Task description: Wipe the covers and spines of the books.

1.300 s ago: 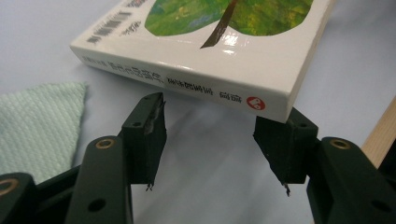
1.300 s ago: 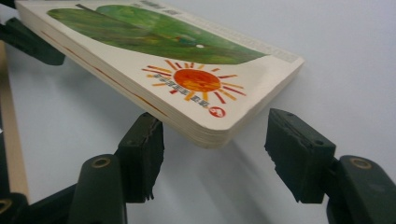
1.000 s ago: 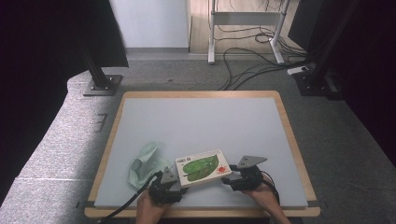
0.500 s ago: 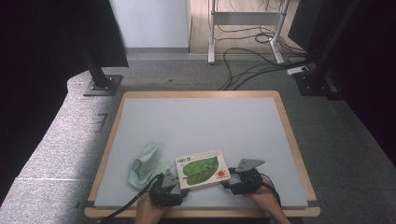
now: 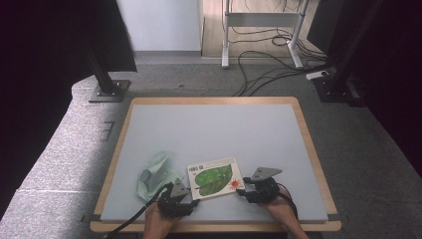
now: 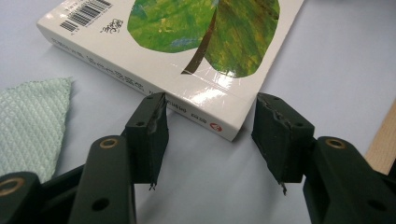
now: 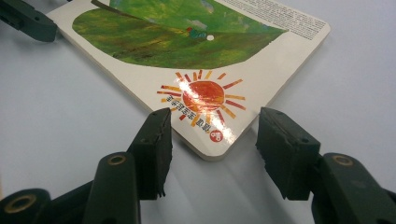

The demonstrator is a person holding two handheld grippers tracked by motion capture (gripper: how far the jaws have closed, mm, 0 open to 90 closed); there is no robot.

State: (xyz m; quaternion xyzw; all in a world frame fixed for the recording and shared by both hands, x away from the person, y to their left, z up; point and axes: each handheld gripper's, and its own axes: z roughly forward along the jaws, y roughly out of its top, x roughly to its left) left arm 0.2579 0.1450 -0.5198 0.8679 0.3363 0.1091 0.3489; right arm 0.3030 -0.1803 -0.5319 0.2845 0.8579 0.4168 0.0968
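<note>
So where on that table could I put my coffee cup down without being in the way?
The whole far half of the table is bare, from the far wooden rim down to the book. The right side beyond the right gripper is free too. The near edge is crowded: green cloth, book, left gripper and both hands.

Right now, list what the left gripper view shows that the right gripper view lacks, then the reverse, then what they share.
Left gripper view: the green cloth, the book's spine and barcode, a strip of the table's wooden edge.

Right gripper view: the red sun picture at the book's corner, a block of small print, and the other gripper's jaw tip at the top left.

Both: the book with its green leaf cover lying on the grey table top, and open black jaws flanking one of its corners.
</note>
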